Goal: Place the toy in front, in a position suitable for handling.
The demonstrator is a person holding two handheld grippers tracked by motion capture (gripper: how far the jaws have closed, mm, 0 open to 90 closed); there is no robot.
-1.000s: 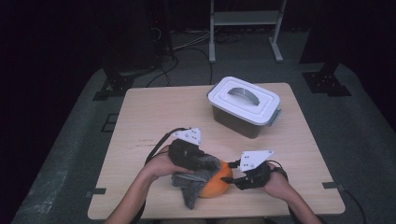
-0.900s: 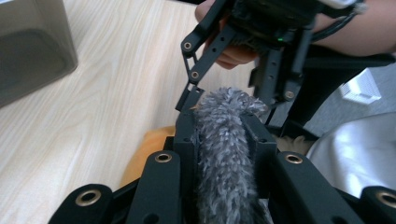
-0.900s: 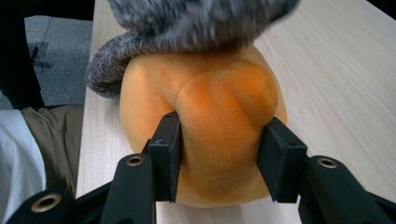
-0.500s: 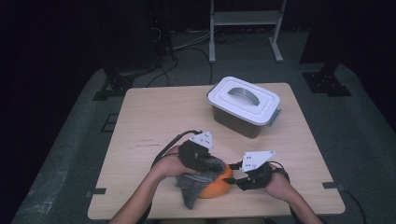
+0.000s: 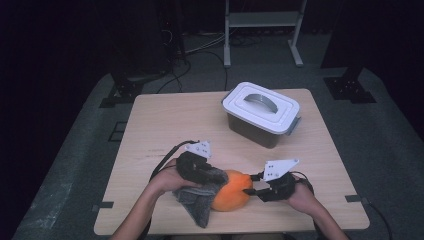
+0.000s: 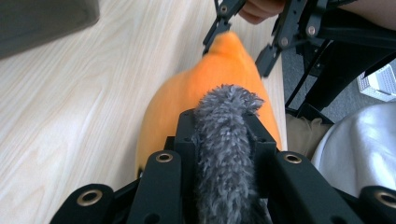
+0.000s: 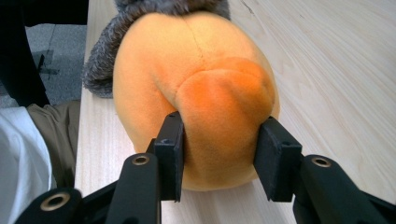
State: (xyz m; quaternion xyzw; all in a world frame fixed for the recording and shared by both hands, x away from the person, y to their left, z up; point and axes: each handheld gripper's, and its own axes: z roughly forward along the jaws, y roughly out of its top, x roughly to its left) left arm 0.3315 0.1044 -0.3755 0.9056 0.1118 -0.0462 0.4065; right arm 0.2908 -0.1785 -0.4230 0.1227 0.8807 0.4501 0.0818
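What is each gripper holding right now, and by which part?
Left gripper clamps the grey fuzzy cloth by a bunched fold. Right gripper pinches the orange plush toy by its rounded end.

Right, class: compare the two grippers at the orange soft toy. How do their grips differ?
The left gripper is shut on the grey fuzzy cloth, pinched in a narrow fold; the right gripper is shut on the orange soft toy, a far wider hold. The left gripper sits above the toy's near end, over the cloth; the right gripper squeezes the toy's bulging end from the side. Both rest low over the wooden table, each facing the other across the toy.
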